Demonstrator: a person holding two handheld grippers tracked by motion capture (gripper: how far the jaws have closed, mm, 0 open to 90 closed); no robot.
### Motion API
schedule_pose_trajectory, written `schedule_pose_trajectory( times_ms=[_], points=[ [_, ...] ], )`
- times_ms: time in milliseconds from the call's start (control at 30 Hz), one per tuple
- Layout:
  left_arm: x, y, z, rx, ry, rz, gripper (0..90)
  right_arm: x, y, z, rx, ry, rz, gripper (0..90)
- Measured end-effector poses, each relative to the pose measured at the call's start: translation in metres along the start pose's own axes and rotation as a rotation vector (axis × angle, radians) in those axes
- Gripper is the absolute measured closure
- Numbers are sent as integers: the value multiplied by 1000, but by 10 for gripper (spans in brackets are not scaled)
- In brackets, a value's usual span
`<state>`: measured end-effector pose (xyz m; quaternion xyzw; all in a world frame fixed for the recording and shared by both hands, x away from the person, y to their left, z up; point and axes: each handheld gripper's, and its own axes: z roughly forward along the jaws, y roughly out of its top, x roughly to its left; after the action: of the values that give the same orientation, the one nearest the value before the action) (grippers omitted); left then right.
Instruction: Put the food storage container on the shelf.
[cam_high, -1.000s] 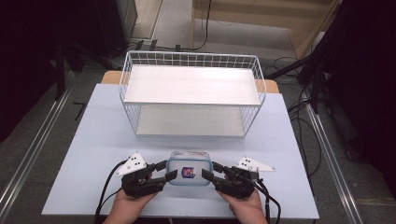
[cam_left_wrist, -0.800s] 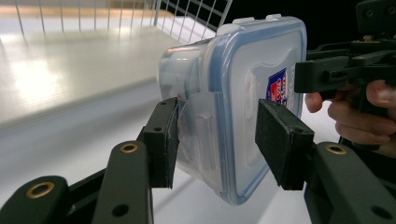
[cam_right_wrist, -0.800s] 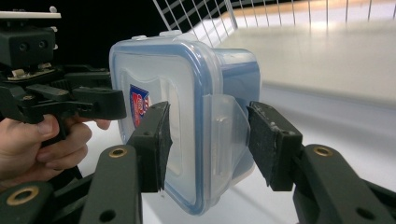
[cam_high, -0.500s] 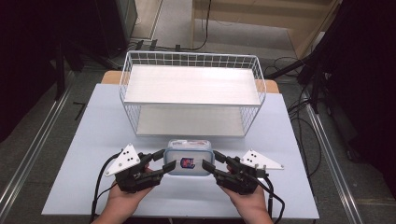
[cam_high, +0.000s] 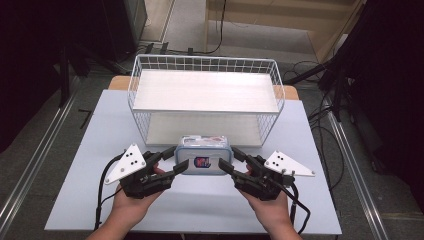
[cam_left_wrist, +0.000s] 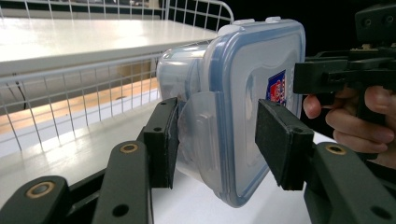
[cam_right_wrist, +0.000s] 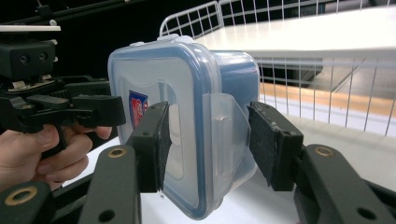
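While both hands reach in from the near edge, here is how it stands.

Container: clear plastic food box with a blue-rimmed snap lid (cam_high: 204, 155), tipped on its side so the lid faces the person; it sits on the pale blue table (cam_high: 90, 150) just in front of the white wire two-tier shelf rack (cam_high: 205, 95).

Left gripper: left black two-jaw gripper (cam_high: 174, 161), jaws apart and straddling the box's left side latch flap; in the left gripper view the inner pad looks to be at the flap, the other stands clear of the lid face.

Right gripper: right black two-jaw gripper (cam_high: 233, 161), jaws spread either side of the right latch flap, a gap visible on the outer pad.

Contact: neither clamps yet, I'd say, though whether a pad is actually touching is hard to call from these angles.

Handling: looks light and likely empty; stiff walls, smooth slippery plastic, hinged flaps that flex.

Where to hold: squeeze across the rim and flap on both ends together, evenly, or it may twist out.
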<state>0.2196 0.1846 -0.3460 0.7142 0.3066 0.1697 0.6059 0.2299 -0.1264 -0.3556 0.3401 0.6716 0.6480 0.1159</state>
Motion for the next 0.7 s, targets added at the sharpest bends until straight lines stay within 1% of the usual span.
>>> schedule_pose_trajectory(
  times_ms=[167,367,433,533,700],
  points=[
    [0,9,-2,-32,7,20,511,3,10,1,-27,2,-25,505],
    [-1,26,-3,-60,10,67,511,5,25,-1,-68,6,-49,504],
    [-1,31,-3,-72,7,72,511,5,32,-1,-89,5,-63,504],
    [-1,38,-2,-82,8,79,511,6,38,-2,-96,3,-66,504],
    [1,48,-1,-100,5,93,511,6,49,-2,-111,2,-86,504]
  ],
)
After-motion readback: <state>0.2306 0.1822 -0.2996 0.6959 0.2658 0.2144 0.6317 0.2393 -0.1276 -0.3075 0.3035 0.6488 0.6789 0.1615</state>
